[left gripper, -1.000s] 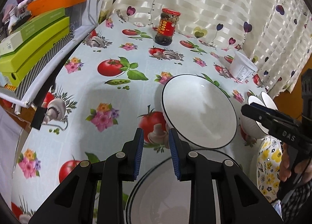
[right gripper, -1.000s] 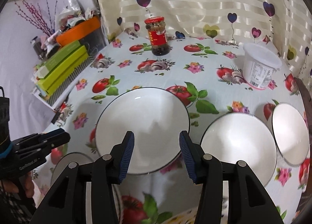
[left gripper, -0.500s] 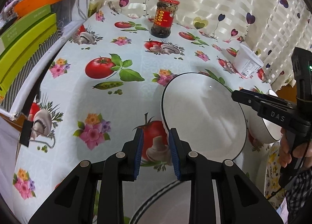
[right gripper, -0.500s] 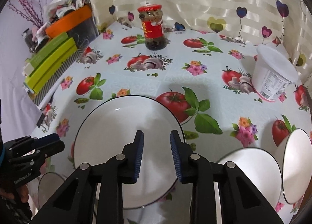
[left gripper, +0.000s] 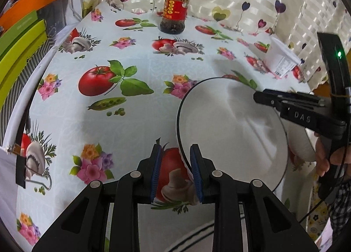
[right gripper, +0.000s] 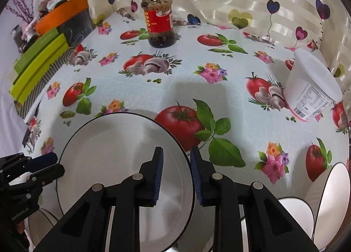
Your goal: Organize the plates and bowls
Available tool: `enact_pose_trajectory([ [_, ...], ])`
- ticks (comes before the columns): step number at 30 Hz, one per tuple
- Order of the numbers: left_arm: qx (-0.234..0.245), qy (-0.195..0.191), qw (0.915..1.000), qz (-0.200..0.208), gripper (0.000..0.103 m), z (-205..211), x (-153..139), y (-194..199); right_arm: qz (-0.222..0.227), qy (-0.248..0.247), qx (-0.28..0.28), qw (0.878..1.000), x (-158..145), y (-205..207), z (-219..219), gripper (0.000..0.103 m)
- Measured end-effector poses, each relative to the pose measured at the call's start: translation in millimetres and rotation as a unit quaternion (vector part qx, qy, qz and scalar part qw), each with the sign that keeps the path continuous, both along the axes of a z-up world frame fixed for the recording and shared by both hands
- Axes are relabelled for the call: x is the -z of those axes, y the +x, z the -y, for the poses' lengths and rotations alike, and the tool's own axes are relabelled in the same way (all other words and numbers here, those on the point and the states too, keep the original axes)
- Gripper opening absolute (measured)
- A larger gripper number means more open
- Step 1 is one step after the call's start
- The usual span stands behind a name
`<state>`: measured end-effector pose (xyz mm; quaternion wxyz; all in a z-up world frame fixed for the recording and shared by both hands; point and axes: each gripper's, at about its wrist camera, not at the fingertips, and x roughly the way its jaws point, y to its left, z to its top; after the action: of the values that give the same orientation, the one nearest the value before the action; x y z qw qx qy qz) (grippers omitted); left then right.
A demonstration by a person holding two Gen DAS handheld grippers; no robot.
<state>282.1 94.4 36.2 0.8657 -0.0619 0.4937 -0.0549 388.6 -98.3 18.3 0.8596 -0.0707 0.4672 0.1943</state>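
Plate rim between both tongs; only right view shows bowls.

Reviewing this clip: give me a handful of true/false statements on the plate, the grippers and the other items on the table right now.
1. Both grippers straddle the rim of the same large white plate. True: the left gripper sits at its left edge, the right gripper at its right edge.
2. The glass jar lies on its side. False: it stands upright, red lid on top.
3. The white tub stands near the curtain, right of the jar. True.
4. The large plate has a red rim. False: the rim line is dark.
5. The green boxes are stacked on the plate. False: they lie at the table's left edge.
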Motion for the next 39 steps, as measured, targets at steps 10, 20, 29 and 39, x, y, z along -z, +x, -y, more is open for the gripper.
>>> enact_pose_trajectory([
  [10, 0.018, 0.005, 0.9998, -0.009, 0.028, 2.6, 8.2, 10.1, -0.018, -0.052, -0.004, 0.998, 8.8, 15.1, -14.6, 0.019],
  [20, -0.016, 0.006, 0.9998, -0.006, 0.028, -19.3, 12.4, 13.1, -0.03, -0.011, -0.015, 0.999, 7.9, 24.4, -33.4, 0.019],
  [29, -0.052, 0.003, 0.9987, -0.003, 0.028, -48.9, 13.7, 5.5, -0.026, 0.013, -0.04, 0.999, 7.6, 31.1, -65.9, 0.02],
  [39, -0.055, 0.002, 0.9985, -0.003, 0.03, -51.9, 14.4, 0.3, -0.043, 0.046, -0.017, 0.998, 5.9, 24.4, -43.6, 0.033],
])
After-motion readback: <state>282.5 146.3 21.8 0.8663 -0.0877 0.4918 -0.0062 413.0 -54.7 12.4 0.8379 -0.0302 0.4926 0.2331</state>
